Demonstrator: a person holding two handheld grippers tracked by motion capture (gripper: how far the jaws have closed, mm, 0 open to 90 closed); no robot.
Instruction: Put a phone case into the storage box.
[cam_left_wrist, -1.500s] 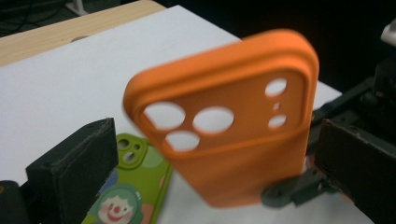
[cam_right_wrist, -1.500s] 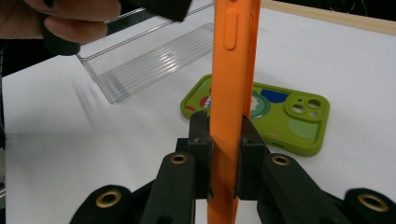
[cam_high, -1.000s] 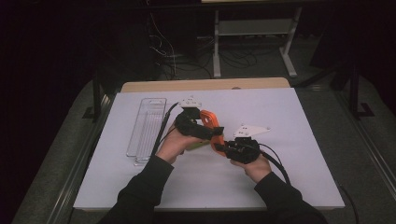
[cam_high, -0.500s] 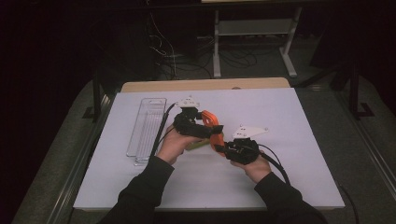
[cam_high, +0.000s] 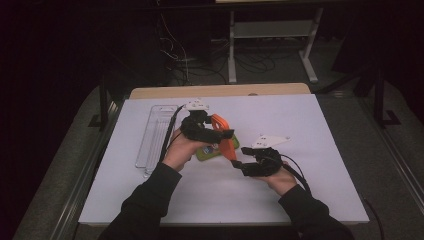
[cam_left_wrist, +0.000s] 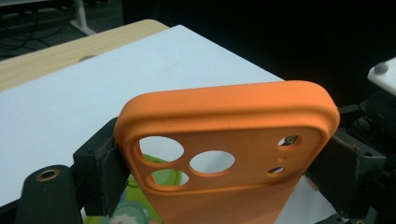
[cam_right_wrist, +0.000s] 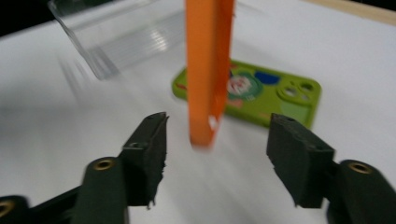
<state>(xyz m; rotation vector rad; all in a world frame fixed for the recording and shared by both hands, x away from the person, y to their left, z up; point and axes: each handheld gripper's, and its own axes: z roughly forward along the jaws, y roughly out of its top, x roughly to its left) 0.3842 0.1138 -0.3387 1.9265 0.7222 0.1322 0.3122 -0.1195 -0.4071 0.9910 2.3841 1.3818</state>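
1. Your left tongs (cam_high: 220, 132) clamp the orange phone case (cam_left_wrist: 224, 154) by its side edges at the camera-cutout end, holding it above the white table (cam_high: 325, 165).
2. Your right tongs (cam_right_wrist: 217, 154) have just been opening; their pads stand clear, with the case's lower end between them.
3. Judged status: handover complete. Placement is outstanding.
4. The green phone case (cam_right_wrist: 261, 95) lies flat below, beside a clear tray (cam_high: 157, 135).
5. The right gripper view is blurred, and the orange case's lower half is cut off in the left gripper view.
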